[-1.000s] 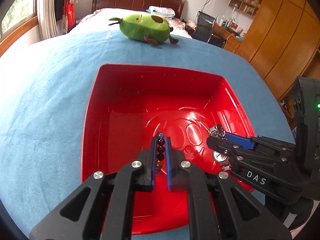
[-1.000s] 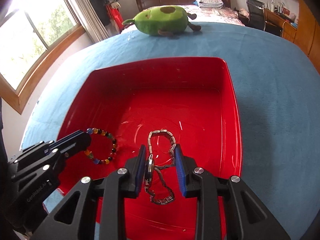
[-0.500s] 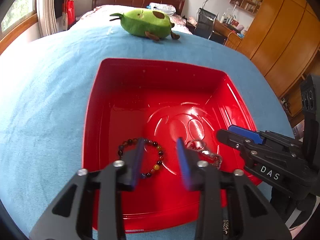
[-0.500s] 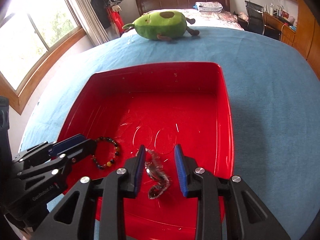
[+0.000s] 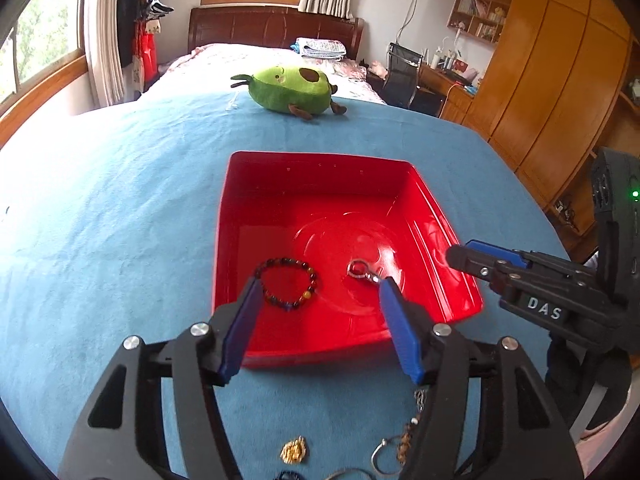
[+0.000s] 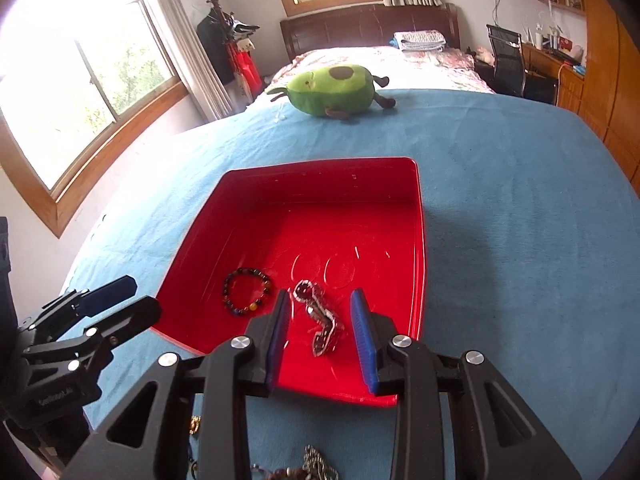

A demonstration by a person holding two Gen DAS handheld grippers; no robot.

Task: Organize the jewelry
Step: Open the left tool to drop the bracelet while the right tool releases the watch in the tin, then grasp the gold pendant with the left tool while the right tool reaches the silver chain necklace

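**Both tongs empty above the red tray**

The left tongs [image 5: 316,300] stood wide apart, having just been opening, with nothing between the blue pads [image 5: 240,326]. The right tongs [image 6: 320,326] were also apart, more narrowly, and gripped nothing. Both hung over the near edge of the red tray [image 5: 320,168].

Inside the tray lay the beaded bracelet [image 5: 287,283], flat on the floor toward the left. Just beside it, not touching, lay the metal watch [image 6: 320,320], its band crumpled in a loose heap.

Outside the tray, on the near side, more jewelry rested on the blue cloth [image 5: 100,200]: a small gold pendant [image 5: 294,450] and some rings and chains, partly hidden behind the tongs.

The cloth covered the whole tabletop. At its far edge lay a green avocado plush [image 5: 290,88]. Beyond it stood a bed [image 5: 260,56] with a dark wooden headboard, a coat rack [image 5: 144,12] by the window on the left, and a desk chair [image 5: 402,74] and wooden wardrobes [image 5: 552,88] on the right.
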